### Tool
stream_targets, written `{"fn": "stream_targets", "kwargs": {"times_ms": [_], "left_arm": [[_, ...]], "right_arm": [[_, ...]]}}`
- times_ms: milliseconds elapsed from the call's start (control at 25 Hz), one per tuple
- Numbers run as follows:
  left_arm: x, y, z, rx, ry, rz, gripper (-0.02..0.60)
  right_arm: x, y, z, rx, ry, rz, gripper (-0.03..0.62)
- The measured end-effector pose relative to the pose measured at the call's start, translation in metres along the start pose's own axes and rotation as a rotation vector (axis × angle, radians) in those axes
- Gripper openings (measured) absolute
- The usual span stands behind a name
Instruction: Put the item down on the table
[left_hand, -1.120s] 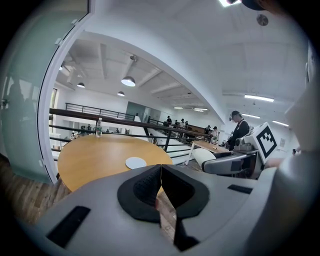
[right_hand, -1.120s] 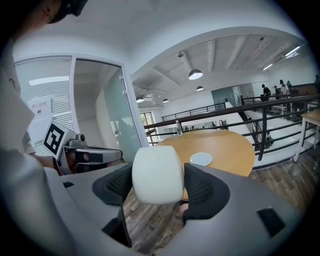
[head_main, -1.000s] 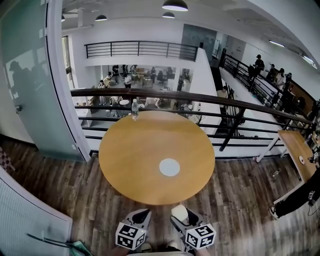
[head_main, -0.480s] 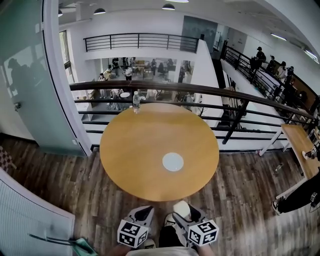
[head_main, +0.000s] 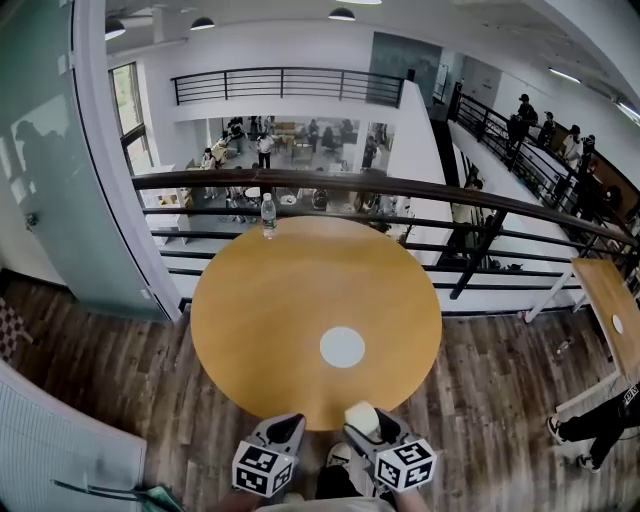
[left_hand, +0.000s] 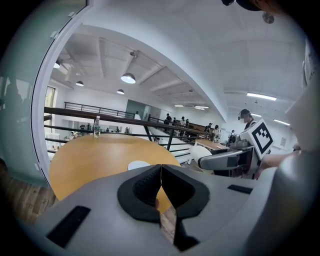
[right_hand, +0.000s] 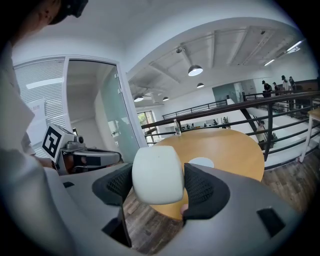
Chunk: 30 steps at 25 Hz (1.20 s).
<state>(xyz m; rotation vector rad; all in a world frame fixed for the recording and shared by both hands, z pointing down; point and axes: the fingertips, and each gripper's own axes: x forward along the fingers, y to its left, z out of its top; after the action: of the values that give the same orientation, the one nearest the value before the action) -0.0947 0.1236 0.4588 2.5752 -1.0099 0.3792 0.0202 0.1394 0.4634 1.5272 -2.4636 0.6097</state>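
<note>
Standing closer than a second ago, the person now has both grippers at the near edge of the table (head_main: 300, 290). The right gripper (head_main: 372, 432) clamps the white item (right_hand: 156, 175) in the air, just short of the tabletop. The left gripper (left_hand: 161, 186) is closed and empty. The set-down probably comes next.

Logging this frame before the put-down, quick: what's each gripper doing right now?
Left gripper: shut, jaws together, nothing between them.
Right gripper: shut on the white rounded item.
</note>
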Motion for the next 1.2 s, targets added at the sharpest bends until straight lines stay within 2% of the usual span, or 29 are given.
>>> {"fn": "stream_targets", "kwargs": {"times_ms": [600,1040,1200], "left_arm": [[0.112,0.030,0.070,-0.016,-0.014,0.071,0.023],[0.178,0.022,0.094,-0.022,-0.019,0.083,0.023],[0.187,0.024,0.096,-0.017,-0.004,0.079,0.023]], "right_arm": [[0.065,-0.106,0.069,-0.015,0.008,0.062,0.319],[0.076,-0.178,0.085,-0.005,0.015,0.064,0.319],[0.078,-0.185,0.085,0.008,0.023,0.058,0.319]]}}
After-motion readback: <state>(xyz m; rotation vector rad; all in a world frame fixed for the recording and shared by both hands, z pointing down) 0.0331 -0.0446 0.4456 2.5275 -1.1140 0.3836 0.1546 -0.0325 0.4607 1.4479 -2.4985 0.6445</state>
